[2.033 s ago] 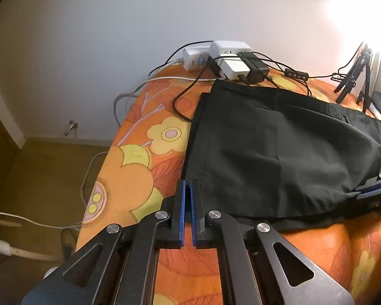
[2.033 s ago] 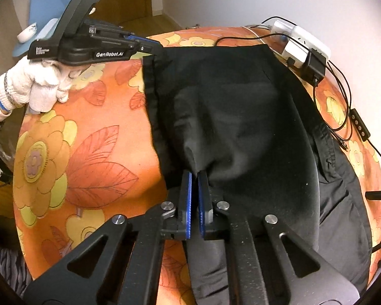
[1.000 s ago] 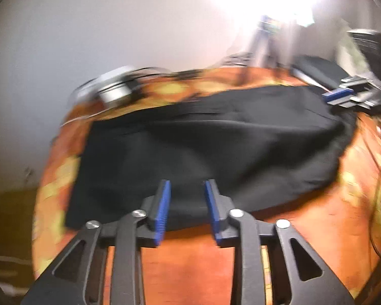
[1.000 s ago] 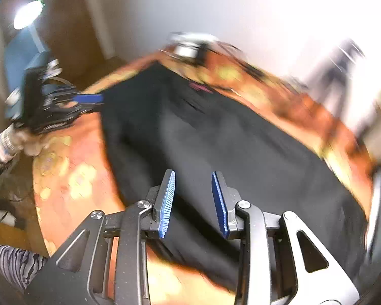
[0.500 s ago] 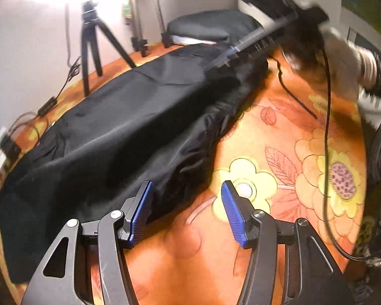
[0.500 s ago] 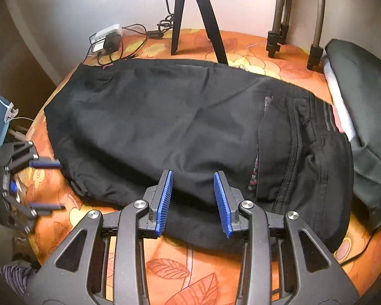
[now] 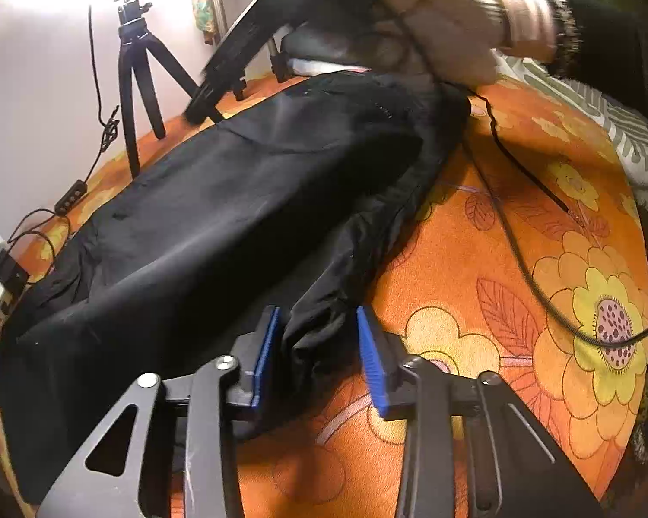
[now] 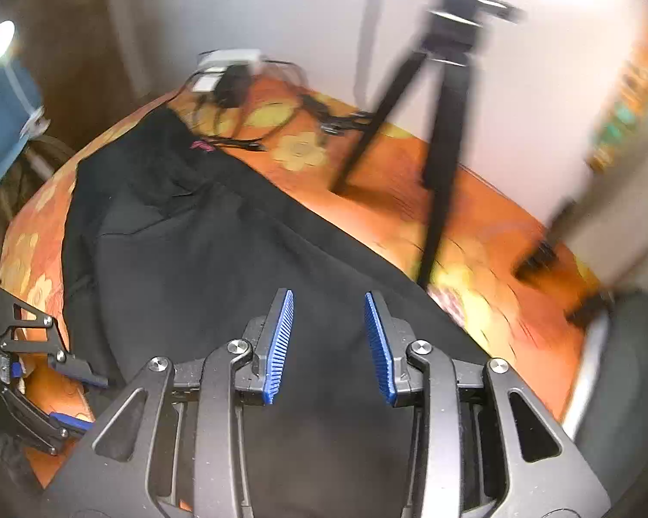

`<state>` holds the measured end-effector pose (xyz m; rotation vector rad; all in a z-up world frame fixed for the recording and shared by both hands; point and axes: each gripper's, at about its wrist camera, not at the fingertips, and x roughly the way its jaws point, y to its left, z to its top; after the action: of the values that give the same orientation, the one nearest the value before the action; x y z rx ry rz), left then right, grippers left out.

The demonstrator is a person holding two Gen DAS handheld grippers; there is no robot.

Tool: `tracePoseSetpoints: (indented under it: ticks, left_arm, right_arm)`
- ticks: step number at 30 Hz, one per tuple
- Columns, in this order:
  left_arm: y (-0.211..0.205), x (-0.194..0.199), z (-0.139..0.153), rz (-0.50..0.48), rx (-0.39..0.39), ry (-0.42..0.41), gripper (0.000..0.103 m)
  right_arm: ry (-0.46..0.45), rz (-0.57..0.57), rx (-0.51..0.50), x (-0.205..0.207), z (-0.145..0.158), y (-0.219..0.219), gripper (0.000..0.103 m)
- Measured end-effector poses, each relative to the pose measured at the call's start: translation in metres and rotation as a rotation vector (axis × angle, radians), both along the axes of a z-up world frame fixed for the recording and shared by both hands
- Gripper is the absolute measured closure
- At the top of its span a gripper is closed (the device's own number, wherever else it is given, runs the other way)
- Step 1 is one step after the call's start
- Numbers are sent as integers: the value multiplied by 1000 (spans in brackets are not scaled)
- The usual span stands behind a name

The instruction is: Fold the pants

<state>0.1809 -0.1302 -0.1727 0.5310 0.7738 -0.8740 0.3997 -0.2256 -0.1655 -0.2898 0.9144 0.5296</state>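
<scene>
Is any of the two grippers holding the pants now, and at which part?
Nothing is gripped yet. The left gripper is closing around a bunched edge of the pants; the right gripper is open above them.

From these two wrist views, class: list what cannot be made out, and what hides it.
- Right wrist view: tripod and tabletop clutter smeared by motion blur.
- Left wrist view: the gloved hand is blurred; the right gripper below it is lost.
- Pants: lower-left end cut off by the frame edge.
- Left gripper: closing around the bunched hem, contact unclear.
</scene>
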Motion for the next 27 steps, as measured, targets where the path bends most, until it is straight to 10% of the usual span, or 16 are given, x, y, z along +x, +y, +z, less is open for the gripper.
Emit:
tracePoseSetpoints:
  ticks: [18, 27]
  left_arm:
    - [-3, 1, -2, -11, -20, 2, 82]
    - [-3, 0, -1, -11, -17, -5, 83]
  right_arm:
    - [16, 166, -178, 49, -48, 45, 46]
    - [-31, 168, -233, 26, -49, 57, 97]
